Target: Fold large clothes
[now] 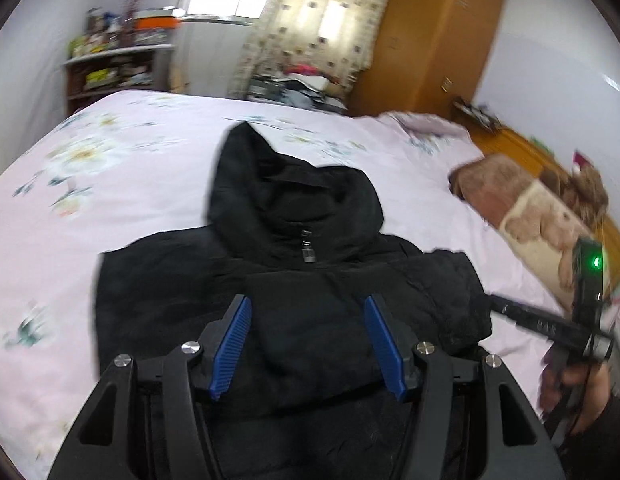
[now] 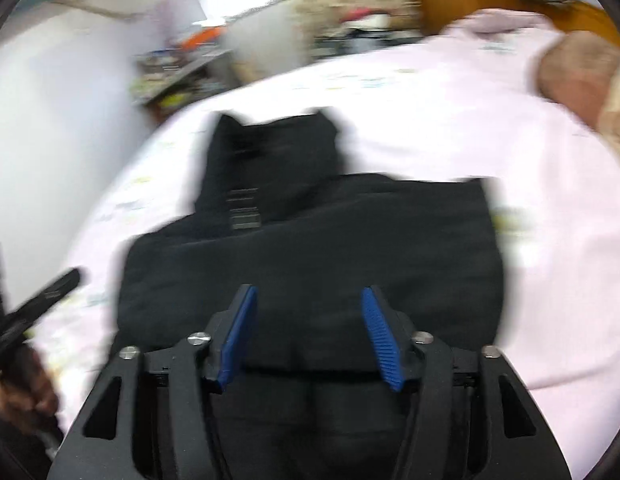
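Note:
A black hooded padded jacket (image 1: 294, 280) lies on the pink floral bed sheet (image 1: 110, 184), hood pointing away, sides folded in so the body is a compact block. It also shows in the blurred right wrist view (image 2: 310, 248). My left gripper (image 1: 308, 304) is open and empty, hovering over the jacket's near part. My right gripper (image 2: 310, 296) is open and empty, also over the jacket's near part. The right gripper's body shows at the right edge of the left wrist view (image 1: 581, 320), held in a hand. The left gripper's body (image 2: 34, 312) shows at the left edge of the right wrist view.
A brown and cream pillow (image 1: 525, 208) lies at the bed's right side by a wooden headboard (image 1: 521, 148). A cluttered shelf (image 1: 118, 64) stands beyond the bed at the left, an orange wardrobe (image 1: 433, 36) at the back right.

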Motion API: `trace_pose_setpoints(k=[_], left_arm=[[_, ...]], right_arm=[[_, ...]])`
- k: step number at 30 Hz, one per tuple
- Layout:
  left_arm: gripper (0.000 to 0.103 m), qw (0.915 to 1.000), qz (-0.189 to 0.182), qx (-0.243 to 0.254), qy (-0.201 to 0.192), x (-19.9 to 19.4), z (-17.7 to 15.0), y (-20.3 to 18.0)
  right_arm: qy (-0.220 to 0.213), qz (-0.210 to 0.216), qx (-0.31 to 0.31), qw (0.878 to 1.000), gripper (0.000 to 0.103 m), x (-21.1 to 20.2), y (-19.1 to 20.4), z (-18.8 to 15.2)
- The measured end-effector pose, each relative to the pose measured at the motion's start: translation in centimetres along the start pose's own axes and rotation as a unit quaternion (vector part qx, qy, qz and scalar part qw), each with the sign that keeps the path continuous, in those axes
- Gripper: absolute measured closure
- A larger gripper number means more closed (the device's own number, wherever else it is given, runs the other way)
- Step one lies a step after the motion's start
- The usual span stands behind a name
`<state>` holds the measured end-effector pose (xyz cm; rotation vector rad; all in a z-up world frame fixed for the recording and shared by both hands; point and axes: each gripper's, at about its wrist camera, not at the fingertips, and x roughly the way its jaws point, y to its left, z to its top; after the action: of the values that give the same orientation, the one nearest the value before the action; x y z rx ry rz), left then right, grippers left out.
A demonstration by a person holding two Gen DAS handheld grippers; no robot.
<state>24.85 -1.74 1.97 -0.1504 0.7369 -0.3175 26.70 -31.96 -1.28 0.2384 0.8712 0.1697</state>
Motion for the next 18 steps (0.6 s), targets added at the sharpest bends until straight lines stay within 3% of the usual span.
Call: trace_pose_setpoints(k=[2,5,11,14,18], left_arm=[[0.064,0.9993,0.012,0.023,0.027,3.2,-0.6,-0.9],[0.074,0.9944,0.061,0.031,0.081,7.9,-2.9,0.2],[0.074,0.9942,0.071,0.017,0.079,9.0,-5.3,2.3],[0.074,0.9933,0.079,0.022,0.082,9.1,-5.4,2.3],[0.075,0.9932,0.073,0.008,0.09,7.3,-4.3,2.4]], right_arm=[[-0.001,-0.034,0.009,0.999,0.069,0.8,-2.5,0.3],[0.011,-0.05,0.021,0.998,0.072,2.6,-4.2,0.2],[0.053,-0.035,0.004,0.998,0.072,9.0,-4.4,-2.4],[0.048,-0.023,0.027,0.998,0.073,9.4,-5.1,-2.6],[0.05,-0.033,0.007,0.998,0.074,7.1,-4.6,-1.6]])
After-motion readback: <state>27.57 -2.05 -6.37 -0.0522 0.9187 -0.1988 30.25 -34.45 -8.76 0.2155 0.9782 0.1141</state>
